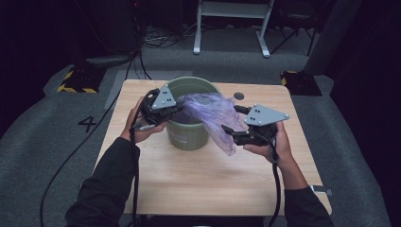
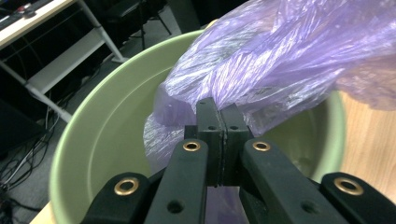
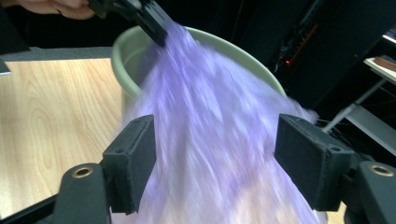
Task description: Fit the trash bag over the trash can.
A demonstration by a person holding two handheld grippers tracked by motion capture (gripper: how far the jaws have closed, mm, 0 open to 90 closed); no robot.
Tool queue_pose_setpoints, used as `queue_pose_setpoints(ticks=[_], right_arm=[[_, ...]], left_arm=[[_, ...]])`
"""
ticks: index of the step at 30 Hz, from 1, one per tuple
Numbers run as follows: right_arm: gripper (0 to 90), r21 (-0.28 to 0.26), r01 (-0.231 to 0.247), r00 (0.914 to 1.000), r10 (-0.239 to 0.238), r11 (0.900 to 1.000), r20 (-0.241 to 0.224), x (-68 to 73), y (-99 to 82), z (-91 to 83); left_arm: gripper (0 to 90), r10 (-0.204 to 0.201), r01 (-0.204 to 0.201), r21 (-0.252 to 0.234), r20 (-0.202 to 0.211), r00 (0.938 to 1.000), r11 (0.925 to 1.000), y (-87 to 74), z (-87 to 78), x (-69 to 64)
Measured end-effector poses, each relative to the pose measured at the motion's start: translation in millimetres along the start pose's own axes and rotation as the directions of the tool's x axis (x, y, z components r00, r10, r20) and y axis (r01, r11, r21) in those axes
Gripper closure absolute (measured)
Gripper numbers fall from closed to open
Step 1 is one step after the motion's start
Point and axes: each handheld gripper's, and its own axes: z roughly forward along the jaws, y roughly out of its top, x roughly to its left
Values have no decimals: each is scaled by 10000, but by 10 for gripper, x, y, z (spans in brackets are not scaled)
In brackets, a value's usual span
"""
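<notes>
A light-green bucket [image 1: 189, 136] stands on the wooden table [image 1: 213, 179], just behind its middle. A thin purple plastic bag [image 1: 213, 114] stretches from the bucket's mouth out over its right rim and hangs down the side. My left gripper [image 1: 177, 108] is above the bucket's left rim, shut on one end of the bag [image 2: 280, 56]; its pads [image 2: 208, 121] pinch the film over the bucket's inside [image 2: 107, 121]. My right gripper [image 1: 233, 119] is to the right of the bucket and open. The bag [image 3: 210, 93] runs loose between its spread pads [image 3: 135, 154] without touching them.
The table's near half is bare wood [image 3: 46, 102]. Grey carpet surrounds the table. A white frame's legs [image 1: 231, 28] stand at the back, with cables on the floor and yellow-black striped blocks [image 1: 78, 80] at both back corners.
</notes>
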Motion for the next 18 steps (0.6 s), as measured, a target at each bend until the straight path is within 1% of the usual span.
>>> queue_pose_setpoints(ticks=[2,3,4,5,6,7,8,9,10,11,12,13,14,15,16,18], right_arm=[[281,-28,-111,9999,112,9999,76,-26,-44,-16],[307,16,-185,9998,185,9998,47,-43,-65,-12],[414,75,-213,9997,212,9997,125,-57,-84,-5],[555,98,-168,9999,168,9998,29,-74,-110,6],[630,53,-149,9999,149,9999,22,-78,-125,16],[744,-37,-40,10000,40,10000,3,-78,-144,32],[783,-92,8,10000,-8,10000,-30,-76,-151,39],[820,-145,1,10000,-2,9999,-55,-77,-153,49],[846,-207,-20,9999,18,9998,-106,-78,-149,57],[852,-251,-7,9999,5,9997,-105,-80,-140,62],[858,-290,-20,10000,19,9996,-28,-84,-129,64],[864,-384,-108,9999,106,9992,-45,-95,-118,66],[871,-454,-201,9998,197,9988,-96,-108,-104,69],[875,-499,-231,9997,227,9985,-78,-116,-88,73],[878,-500,-227,9997,227,9985,-16,-122,-69,79],[884,-503,-254,9997,252,9984,-62,-127,-23,93]], left_arm=[[892,-77,77,43,-37,10000,10000,-21,-6,28],[892,-136,136,38,-60,9999,9999,-33,-8,43],[891,-260,260,4,-29,9997,9997,-50,-10,62],[882,-348,348,-12,-20,9994,9994,-58,-10,71],[848,-462,463,9,-203,9987,9989,-63,-5,76],[775,-498,498,7,-279,9984,9988,-62,0,77],[700,-656,656,-6,-327,9973,9978,-57,2,72],[614,-759,757,-66,-271,9967,9971,-48,3,61],[563,-715,714,-82,-145,9973,9974,-36,2,43],[501,-633,633,-116,-26,9980,9979,-19,3,17],[411,-640,640,-184,2,9979,9978,1,0,-13],[353,-623,622,-249,3,9981,9977,22,-9,-43],[301,-643,640,-415,-69,9979,9971,45,-22,-79],[249,-644,640,-618,-42,9979,9960,69,-44,-113],[240,-683,684,-923,40,9977,9934,90,-72,-149],[227,-744,762,-1530,175,9971,9853,124,-133,-232]])
